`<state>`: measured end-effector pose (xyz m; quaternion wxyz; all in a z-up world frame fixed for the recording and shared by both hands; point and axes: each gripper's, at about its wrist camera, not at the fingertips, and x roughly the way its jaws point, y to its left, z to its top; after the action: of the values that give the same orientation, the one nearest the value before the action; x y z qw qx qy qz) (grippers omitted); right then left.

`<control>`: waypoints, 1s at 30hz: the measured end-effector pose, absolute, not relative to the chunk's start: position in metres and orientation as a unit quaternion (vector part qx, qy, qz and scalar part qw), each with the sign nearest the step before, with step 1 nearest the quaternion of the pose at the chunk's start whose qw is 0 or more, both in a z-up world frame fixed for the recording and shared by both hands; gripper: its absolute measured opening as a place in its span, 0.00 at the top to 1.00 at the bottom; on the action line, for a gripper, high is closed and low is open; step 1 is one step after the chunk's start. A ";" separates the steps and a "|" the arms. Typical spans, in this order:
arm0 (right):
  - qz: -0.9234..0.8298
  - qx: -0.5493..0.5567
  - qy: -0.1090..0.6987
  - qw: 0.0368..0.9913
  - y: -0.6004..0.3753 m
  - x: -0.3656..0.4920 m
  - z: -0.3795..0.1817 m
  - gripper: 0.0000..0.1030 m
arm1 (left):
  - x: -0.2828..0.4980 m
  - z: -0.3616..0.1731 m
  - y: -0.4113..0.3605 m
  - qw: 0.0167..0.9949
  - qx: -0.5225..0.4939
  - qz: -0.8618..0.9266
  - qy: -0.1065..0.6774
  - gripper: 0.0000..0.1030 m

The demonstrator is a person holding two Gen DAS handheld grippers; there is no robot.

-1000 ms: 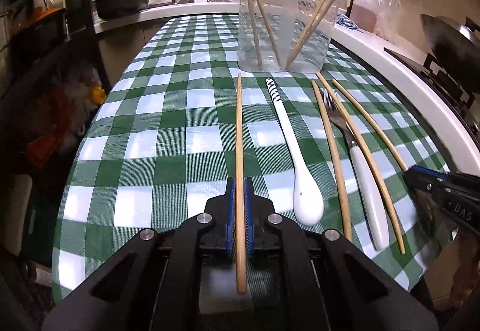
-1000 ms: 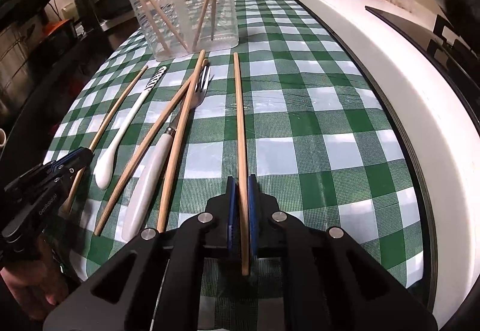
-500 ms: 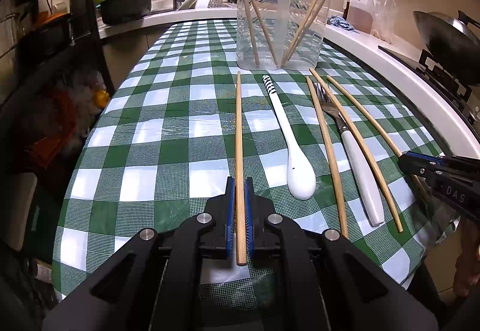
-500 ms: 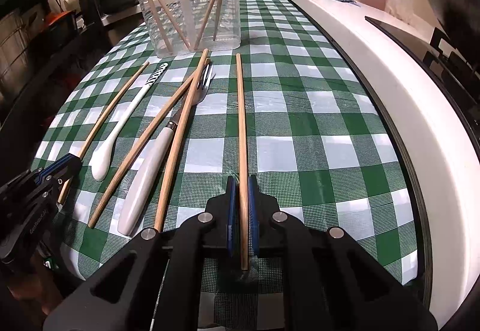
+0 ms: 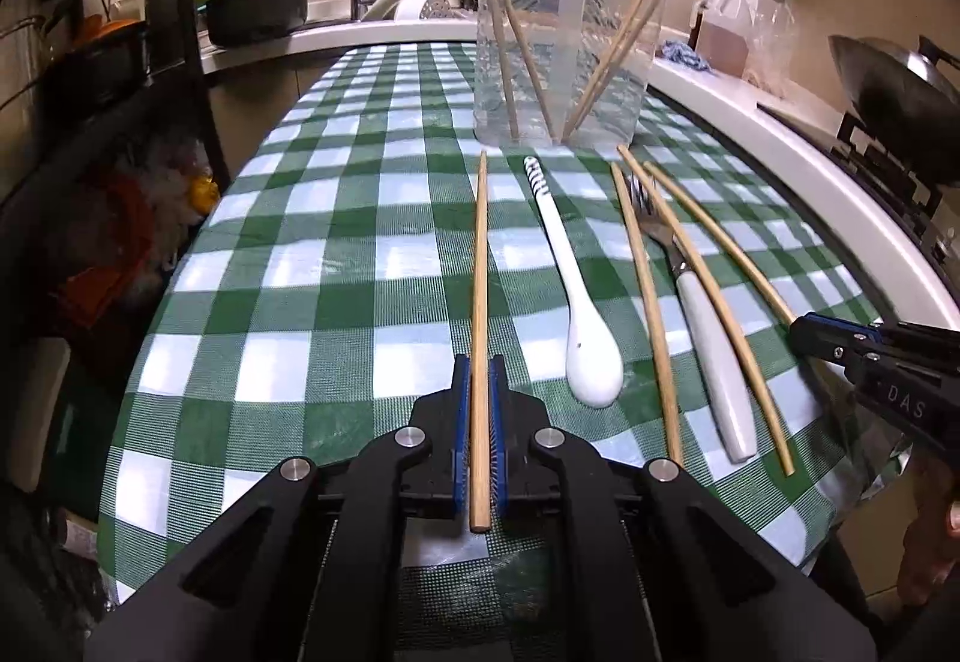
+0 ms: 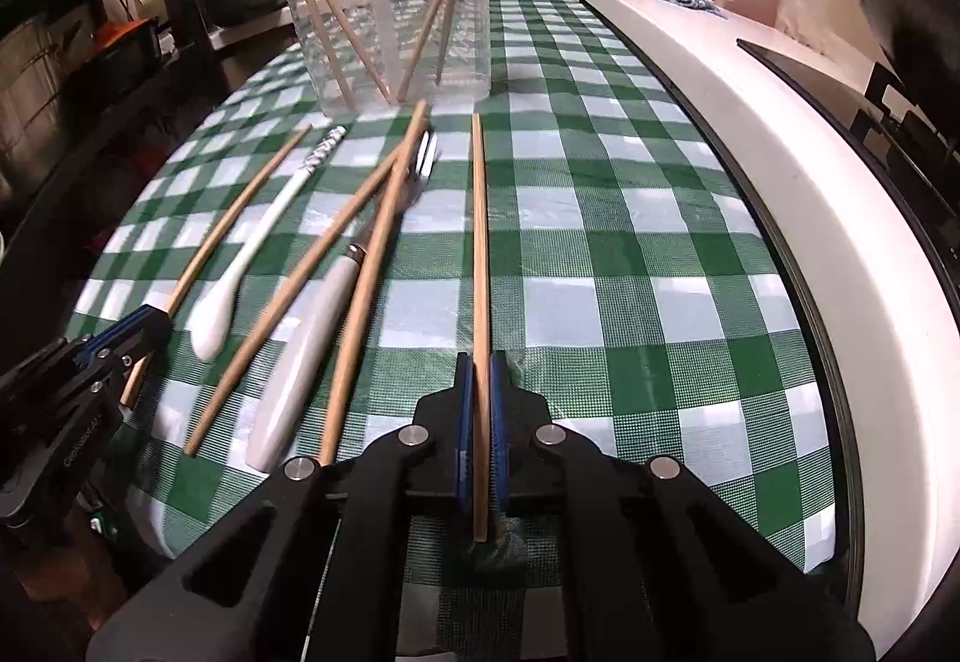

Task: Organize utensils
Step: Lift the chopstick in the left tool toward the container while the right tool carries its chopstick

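Note:
My left gripper (image 5: 479, 369) is shut on the near end of a wooden chopstick (image 5: 480, 254) that runs straight ahead over the checked cloth. My right gripper (image 6: 479, 365) has a second chopstick (image 6: 478, 242) between its blue pads; its jaws are closing and the pads press on it. Between the two lie a white spoon (image 5: 591, 356), a white-handled fork (image 5: 717, 356) and two more chopsticks (image 5: 645, 290) beside and across the fork. A clear plastic container (image 5: 564, 62) at the far end holds several chopsticks. Each gripper shows at the edge of the other's view.
The green-checked table (image 6: 630, 254) ends close under both grippers. A white counter edge (image 6: 798, 170) runs along the right, with a stove and wok (image 5: 888, 86) beyond it. A dark shelf rack (image 5: 186, 32) stands left; sink and pots sit behind.
The right jaws have narrowed onto their chopstick. The left gripper has kept its grip while its view drew back slightly; its chopstick's near end now sits a little further up between the pads.

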<state>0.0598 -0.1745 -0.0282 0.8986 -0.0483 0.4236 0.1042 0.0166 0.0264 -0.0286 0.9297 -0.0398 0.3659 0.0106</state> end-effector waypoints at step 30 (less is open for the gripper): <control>0.140 -0.041 0.263 0.954 -0.177 0.024 0.095 0.94 | -0.020 0.078 0.045 0.973 -0.053 0.012 0.225 0.94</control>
<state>0.0241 -0.1774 0.0951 0.9538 -0.0414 0.2626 0.1401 -0.0197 0.0446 0.0777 0.9729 -0.0527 0.2247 0.0122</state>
